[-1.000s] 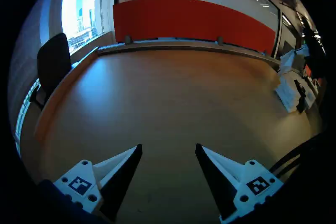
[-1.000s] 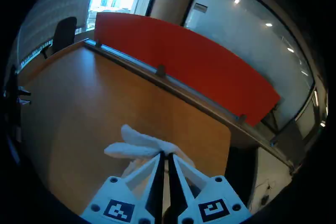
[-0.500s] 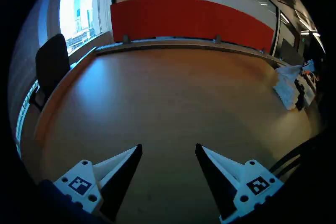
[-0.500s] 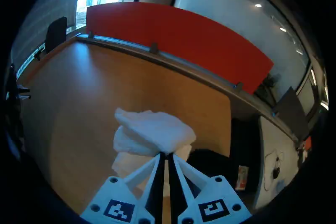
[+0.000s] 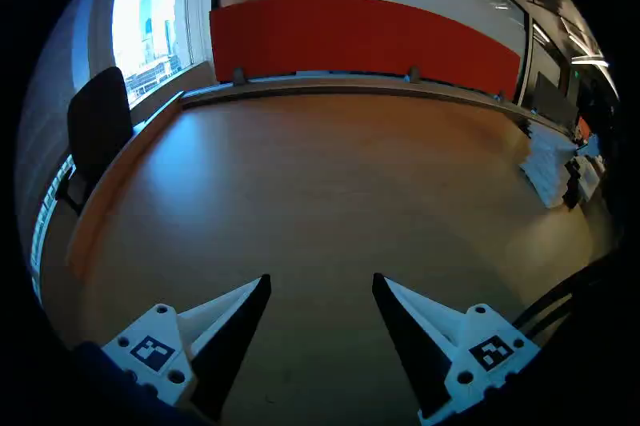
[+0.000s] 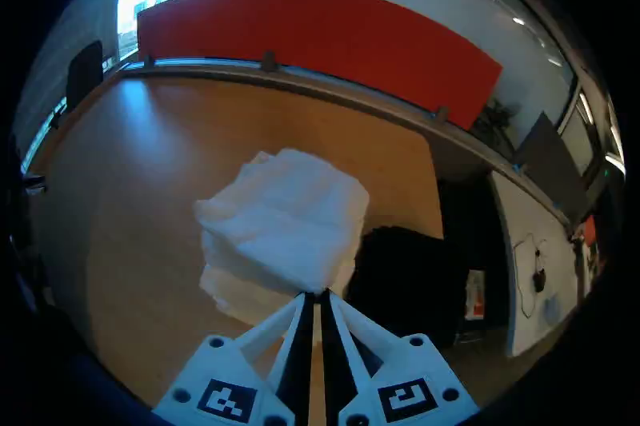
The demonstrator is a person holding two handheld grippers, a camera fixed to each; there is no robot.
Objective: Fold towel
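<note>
A white towel (image 6: 280,226) hangs bunched in front of my right gripper (image 6: 317,296), whose fingers are shut on its edge, above the right end of the wooden table (image 6: 160,178). In the left gripper view the same white towel (image 5: 550,166) appears far off at the right edge, held up by the other gripper. My left gripper (image 5: 320,282) is open over the bare wooden table (image 5: 320,186), nothing between its fingers.
A red partition (image 5: 360,30) runs along the table's far edge. A black chair (image 5: 96,118) stands at the left end near a bright window (image 5: 152,22). A dark chair (image 6: 400,274) sits beyond the table's right edge.
The right gripper has lifted and swung right with the towel, which now hangs fuller and closer in its view. The left gripper has barely moved.
</note>
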